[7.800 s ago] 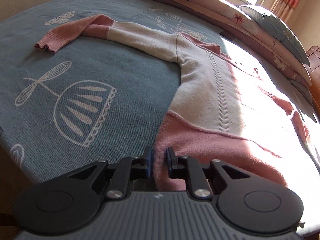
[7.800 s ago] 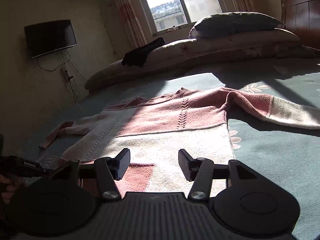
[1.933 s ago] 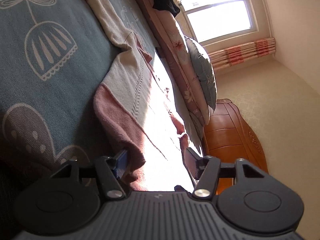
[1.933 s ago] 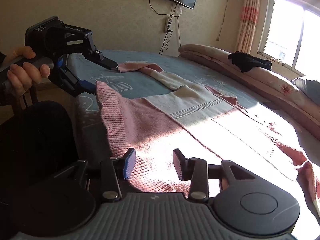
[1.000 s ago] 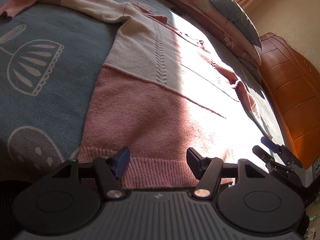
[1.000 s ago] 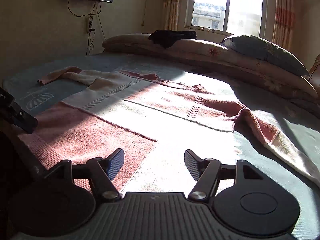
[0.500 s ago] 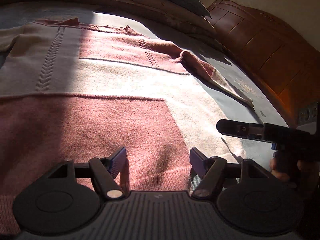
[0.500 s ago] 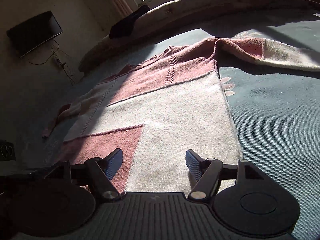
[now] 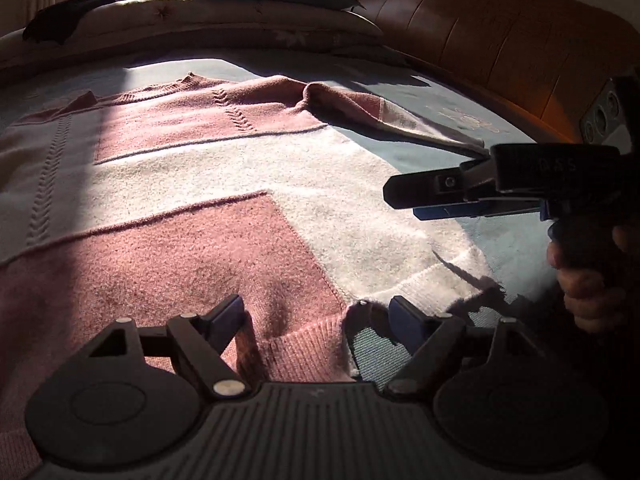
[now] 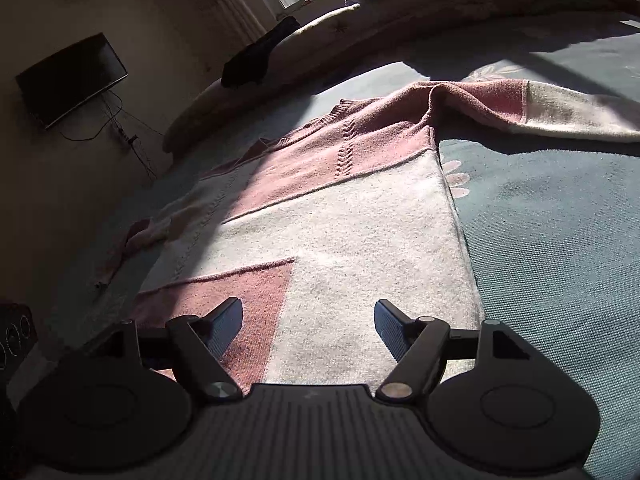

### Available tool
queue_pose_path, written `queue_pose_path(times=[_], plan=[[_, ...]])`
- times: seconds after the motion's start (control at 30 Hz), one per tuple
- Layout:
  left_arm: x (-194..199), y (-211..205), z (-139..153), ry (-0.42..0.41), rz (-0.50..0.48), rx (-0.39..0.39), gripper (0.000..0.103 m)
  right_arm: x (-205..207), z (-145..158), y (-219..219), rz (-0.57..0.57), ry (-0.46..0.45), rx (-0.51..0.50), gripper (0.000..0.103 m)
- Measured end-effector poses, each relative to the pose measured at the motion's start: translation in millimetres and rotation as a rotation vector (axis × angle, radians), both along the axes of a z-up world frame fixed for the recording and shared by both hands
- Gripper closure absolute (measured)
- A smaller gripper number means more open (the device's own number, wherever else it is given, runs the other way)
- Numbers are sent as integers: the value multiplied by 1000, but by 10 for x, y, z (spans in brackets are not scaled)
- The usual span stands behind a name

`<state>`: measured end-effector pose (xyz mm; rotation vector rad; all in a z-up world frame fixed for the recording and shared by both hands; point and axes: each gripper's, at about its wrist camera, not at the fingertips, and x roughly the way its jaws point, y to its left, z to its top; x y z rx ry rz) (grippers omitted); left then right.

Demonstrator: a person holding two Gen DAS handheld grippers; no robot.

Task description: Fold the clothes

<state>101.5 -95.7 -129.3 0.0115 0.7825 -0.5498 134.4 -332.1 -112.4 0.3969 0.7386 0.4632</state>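
Sweater (image 9: 224, 184) looks soft, light and floppy knit; best pinched at its ribbed hem (image 9: 304, 344). Left gripper (image 9: 316, 312) and right gripper (image 10: 308, 320), jaws just widening, hold nothing.

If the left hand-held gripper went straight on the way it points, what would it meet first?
Most likely the sweater's pink ribbed hem, which lies between the open jaws of the left hand-held gripper, spread on the bed. Depth is hard to judge.

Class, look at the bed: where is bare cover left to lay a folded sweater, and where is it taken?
Bare blue bed cover lies right of the sweater, below its right sleeve. The middle is taken by the sweater; the far edge by the rolled quilt.
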Motion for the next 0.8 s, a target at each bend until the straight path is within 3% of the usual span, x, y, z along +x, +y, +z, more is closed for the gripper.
queue_pose_path(times=[0.17,0.3,0.47,0.6,0.67,0.8], plan=[[-275,-125,42,-40,-118,72,17,-2,5,-6,-2,-1,0,23],[-236,-95,161,-98,-111,60,17,6,-3,33,5,2,-12,23],[38,-99,124,-61,-68,23,17,16,-3,66,23,4,-15,22],[6,-145,-20,-14,-73,38,17,12,9,65,21,2,-18,22],[-164,-183,-24,-30,-111,59,10,15,10,56,16,7,-18,21],[-368,-237,30,-58,-206,138,10,43,-28,52,-2,42,-31,18]])
